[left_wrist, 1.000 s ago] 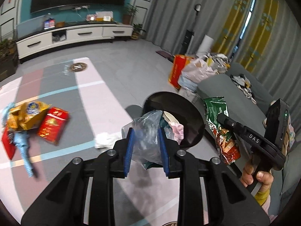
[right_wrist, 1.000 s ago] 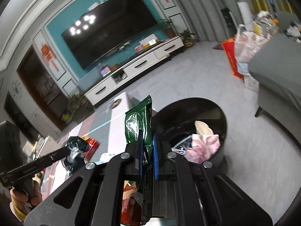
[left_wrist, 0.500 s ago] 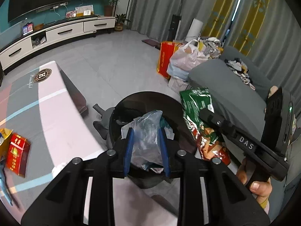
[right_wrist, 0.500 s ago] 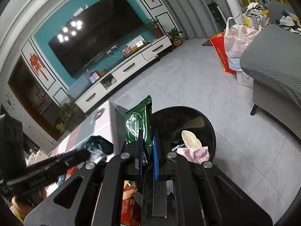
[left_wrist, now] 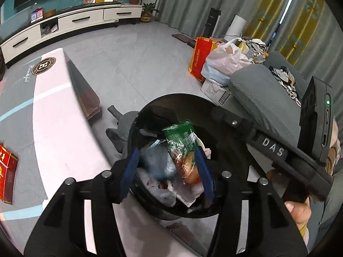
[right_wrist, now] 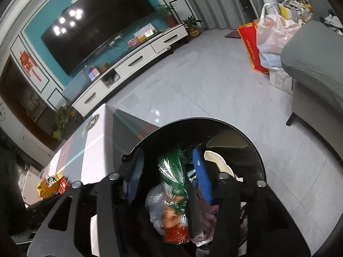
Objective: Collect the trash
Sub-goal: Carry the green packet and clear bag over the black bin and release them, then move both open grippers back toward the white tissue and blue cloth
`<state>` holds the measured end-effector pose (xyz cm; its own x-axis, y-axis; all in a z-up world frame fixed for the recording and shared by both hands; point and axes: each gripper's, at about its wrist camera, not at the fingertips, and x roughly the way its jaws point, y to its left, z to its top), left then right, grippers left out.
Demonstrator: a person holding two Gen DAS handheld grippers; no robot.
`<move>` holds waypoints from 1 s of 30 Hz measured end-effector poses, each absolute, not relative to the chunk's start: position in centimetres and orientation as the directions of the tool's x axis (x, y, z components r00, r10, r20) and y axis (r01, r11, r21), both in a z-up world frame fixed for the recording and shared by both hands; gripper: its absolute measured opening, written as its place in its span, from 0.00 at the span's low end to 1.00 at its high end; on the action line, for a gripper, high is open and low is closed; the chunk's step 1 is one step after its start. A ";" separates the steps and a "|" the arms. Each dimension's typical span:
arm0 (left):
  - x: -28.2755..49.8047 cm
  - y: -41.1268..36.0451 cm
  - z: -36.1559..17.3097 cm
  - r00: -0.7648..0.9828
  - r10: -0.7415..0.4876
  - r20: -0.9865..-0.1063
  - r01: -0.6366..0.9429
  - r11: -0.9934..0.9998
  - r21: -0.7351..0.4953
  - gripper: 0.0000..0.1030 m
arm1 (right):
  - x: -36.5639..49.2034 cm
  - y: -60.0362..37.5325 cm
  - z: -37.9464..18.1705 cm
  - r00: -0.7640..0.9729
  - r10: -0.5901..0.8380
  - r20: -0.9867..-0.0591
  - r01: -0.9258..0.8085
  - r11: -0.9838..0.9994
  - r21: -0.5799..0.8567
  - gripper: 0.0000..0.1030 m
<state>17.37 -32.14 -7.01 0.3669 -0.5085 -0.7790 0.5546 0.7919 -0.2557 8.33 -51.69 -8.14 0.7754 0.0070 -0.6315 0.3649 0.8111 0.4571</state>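
Observation:
A round black trash bin (left_wrist: 231, 115) stands on the floor beside the low table (left_wrist: 60, 132). My left gripper (left_wrist: 167, 169) is open over the bin, and the clear plastic bag (left_wrist: 158, 165) lies loose inside. My right gripper (right_wrist: 169, 175) is open above the bin (right_wrist: 253, 147), and the green and red snack packet (right_wrist: 173, 190) drops between its fingers; it also shows in the left wrist view (left_wrist: 182, 147). More wrappers and a pink scrap lie in the bin.
A red box (left_wrist: 6, 175) lies at the table's left end, with a yellow packet (right_wrist: 48, 185) and a red box beside it. A grey sofa (left_wrist: 263, 94) stands right of the bin, with an orange bag (left_wrist: 199, 60) and plastic bags behind.
Both grippers moved over the bin and opened. The clear bag left the left gripper and the snack packet left the right gripper; both now sit in or fall into the bin.

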 end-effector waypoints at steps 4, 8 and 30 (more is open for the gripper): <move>16.7 -30.7 -6.4 0.376 -0.523 -0.765 0.552 0.790 -0.268 0.63 | 7.3 -51.6 -7.6 0.788 0.008 -0.615 0.357 0.809 0.467 0.50; 14.8 -28.2 -5.8 0.391 -0.533 -0.750 0.556 0.786 -0.270 0.69 | 5.7 -51.2 -7.7 0.781 0.012 -0.624 0.364 0.804 0.471 0.51; 4.4 -4.2 -6.3 0.564 -0.244 -0.789 0.137 0.970 -0.202 0.84 | -0.3 -39.3 -6.4 0.705 0.131 -0.697 0.220 0.894 0.391 0.54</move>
